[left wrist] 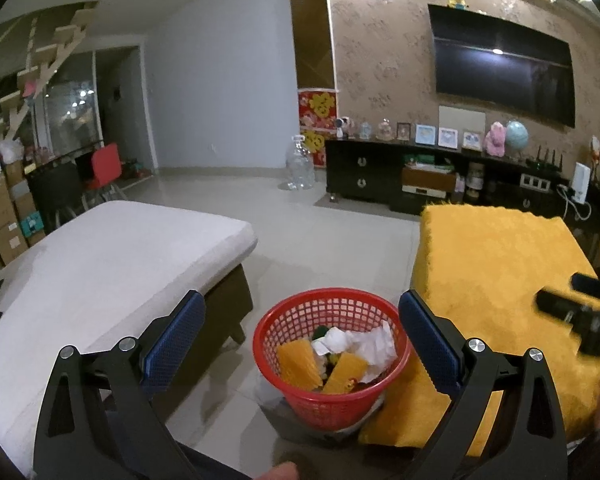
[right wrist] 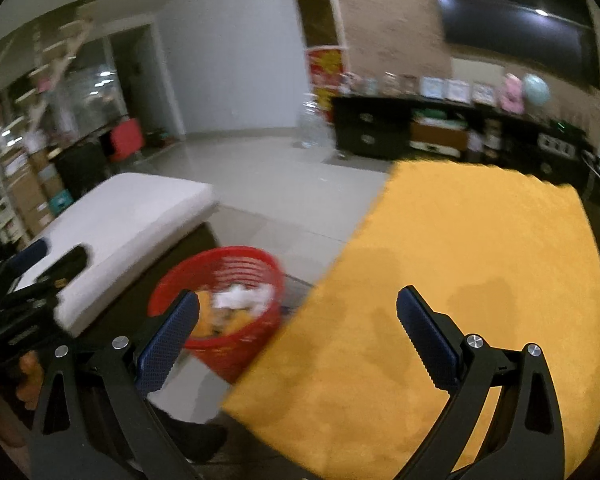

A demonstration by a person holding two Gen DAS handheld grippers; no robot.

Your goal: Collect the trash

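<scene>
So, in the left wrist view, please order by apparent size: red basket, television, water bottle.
1. Television, although farther away
2. Red basket, close to the camera
3. Water bottle, clearly smallest

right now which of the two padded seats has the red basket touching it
The yellow fuzzy one, on the right. The red basket sits against its draped front corner, while bare floor separates the basket from the white cushioned seat on the left.

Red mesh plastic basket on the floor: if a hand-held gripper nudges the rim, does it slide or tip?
The red mesh plastic basket probably slides: it looks thin-walled and holds only crumpled white paper and yellow packets, on smooth tile. It narrows toward the base, so a high push might tip it.
</scene>
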